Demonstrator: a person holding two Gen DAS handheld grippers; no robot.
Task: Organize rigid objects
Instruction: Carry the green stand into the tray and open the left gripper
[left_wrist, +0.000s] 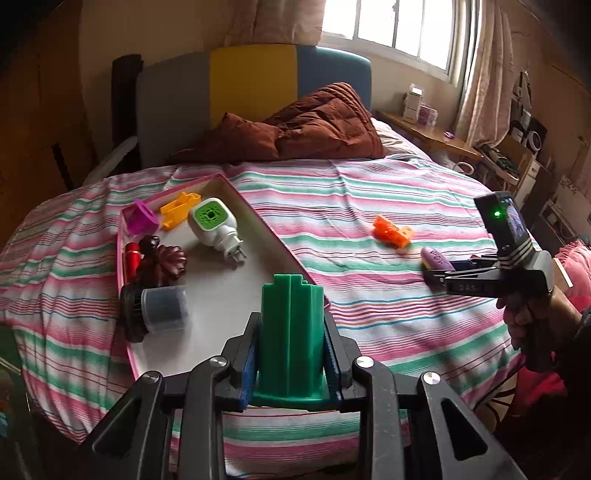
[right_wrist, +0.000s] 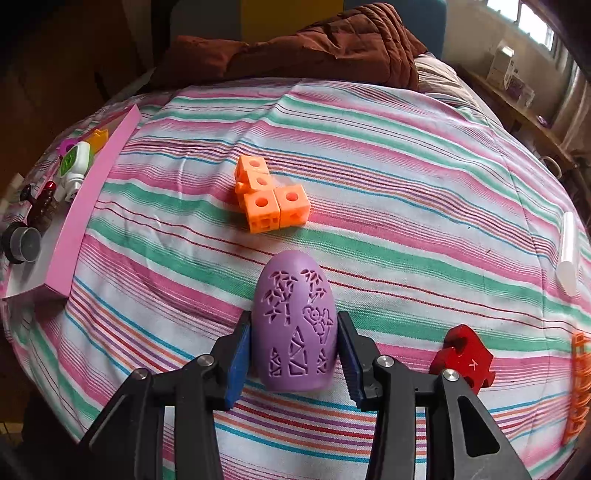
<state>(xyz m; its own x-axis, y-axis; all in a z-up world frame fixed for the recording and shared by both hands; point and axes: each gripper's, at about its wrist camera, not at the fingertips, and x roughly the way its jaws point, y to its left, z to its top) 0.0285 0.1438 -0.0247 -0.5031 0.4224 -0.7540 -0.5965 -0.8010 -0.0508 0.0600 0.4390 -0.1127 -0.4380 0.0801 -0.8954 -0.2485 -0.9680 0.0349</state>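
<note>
My left gripper (left_wrist: 291, 318) is shut on a green ribbed plastic block (left_wrist: 291, 339), held upright over the near corner of a pink-rimmed white tray (left_wrist: 258, 218). A purple egg (right_wrist: 294, 325) with cut-out patterns lies on the striped bedspread, and the pads of my right gripper (right_wrist: 294, 318) press on both its sides. In the left wrist view the right gripper (left_wrist: 439, 273) is at the far right, with the egg (left_wrist: 436, 258) at its tips. Orange linked cubes (right_wrist: 269, 197) lie just beyond the egg.
The tray (right_wrist: 92, 206) holds a white-green plug-in device (left_wrist: 212, 225), a yellow piece (left_wrist: 179, 208), a magenta piece (left_wrist: 140, 218), a red cylinder (left_wrist: 132, 258), a dark brown figure (left_wrist: 162, 260) and a grey-lidded jar (left_wrist: 159, 308). A red puzzle piece (right_wrist: 463, 358), white tube (right_wrist: 568, 254) and orange lattice (right_wrist: 578, 387) lie right.
</note>
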